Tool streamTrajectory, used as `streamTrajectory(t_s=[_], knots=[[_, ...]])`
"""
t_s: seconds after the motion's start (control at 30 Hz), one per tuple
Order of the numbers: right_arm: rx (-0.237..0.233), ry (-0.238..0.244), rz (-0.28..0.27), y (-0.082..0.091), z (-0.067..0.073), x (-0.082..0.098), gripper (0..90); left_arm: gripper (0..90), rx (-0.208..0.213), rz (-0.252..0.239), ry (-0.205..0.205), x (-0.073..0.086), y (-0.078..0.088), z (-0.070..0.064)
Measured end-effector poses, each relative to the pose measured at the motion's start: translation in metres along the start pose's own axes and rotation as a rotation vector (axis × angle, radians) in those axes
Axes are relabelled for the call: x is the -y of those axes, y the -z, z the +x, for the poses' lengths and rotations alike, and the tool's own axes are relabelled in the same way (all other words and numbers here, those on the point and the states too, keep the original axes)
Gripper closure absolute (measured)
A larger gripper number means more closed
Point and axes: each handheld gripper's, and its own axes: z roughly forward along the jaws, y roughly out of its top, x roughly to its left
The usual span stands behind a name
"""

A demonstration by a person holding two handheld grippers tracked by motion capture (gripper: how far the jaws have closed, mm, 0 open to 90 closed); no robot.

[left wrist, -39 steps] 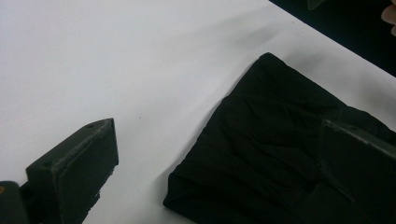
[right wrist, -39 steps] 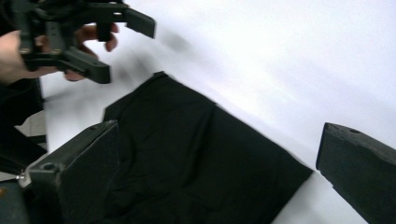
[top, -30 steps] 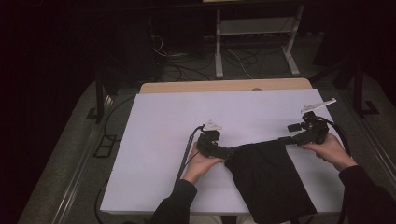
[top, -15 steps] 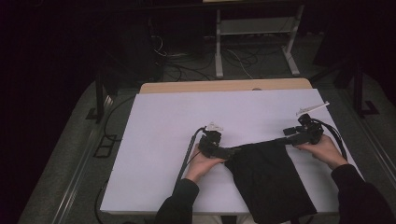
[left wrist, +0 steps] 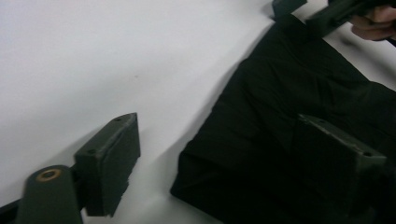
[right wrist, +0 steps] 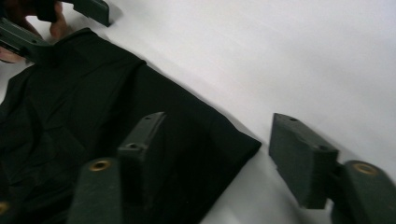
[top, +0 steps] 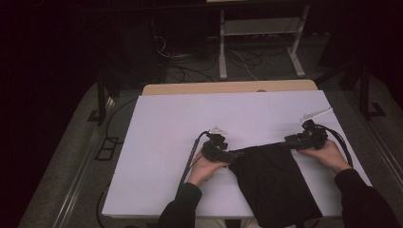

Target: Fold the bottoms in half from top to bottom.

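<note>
Black cloth point(top: 275, 183) lies flat on the white table point(top: 190, 123), near-right of centre, its near end draping over the near edge. Left gripper point(top: 227, 155) sits at the cloth's far-left corner, right gripper point(top: 291, 140) at its far-right corner. Both have just been closing; in the gripper views each straddles its corner, one jaw over the fabric and one on bare table, pads not yet pressing, so both are parted with cloth between them. Judged light, limp and thin; it should sag and fold once lifted, not slippery, nothing fragile. Best hold looks like these two far corners, pinched right at the hem. The left gripper view shows a doubled, slightly raised corner point(left wrist: 205, 186). Open white surface far and left gives plenty of room; right edge of the table lies near the right hand point(top: 325, 154).
</note>
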Motion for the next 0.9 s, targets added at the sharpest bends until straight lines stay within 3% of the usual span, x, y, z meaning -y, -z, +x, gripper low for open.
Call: streamTrajectory(t_s=[0.13,0.23,0.3,0.43,0.57,0.9], knots=[[-0.030,0.021,0.021,-0.004,0.002,-0.001,62.4,43.1,0.022,0.017,-0.019,0.001,-0.002,-0.003],[-0.067,0.026,0.043,-0.007,0.004,-0.001,80.7,63.4,0.005,0.036,-0.065,0.001,-0.002,-0.005],[-0.078,0.019,0.054,-0.007,0.005,-0.002,82.9,79.1,0.012,0.036,-0.062,0.001,-0.001,-0.006],[-0.061,-0.007,0.042,-0.005,0.005,-0.004,83.9,83.7,-0.001,0.027,-0.078,-0.001,0.003,-0.007],[-0.053,-0.047,0.025,-0.006,0.006,-0.007,84.0,84.4,-0.036,0.000,-0.117,-0.004,0.012,-0.009],[-0.014,-0.093,-0.031,-0.016,0.017,-0.026,84.0,84.5,-0.104,-0.020,-0.176,-0.018,0.040,-0.006]])
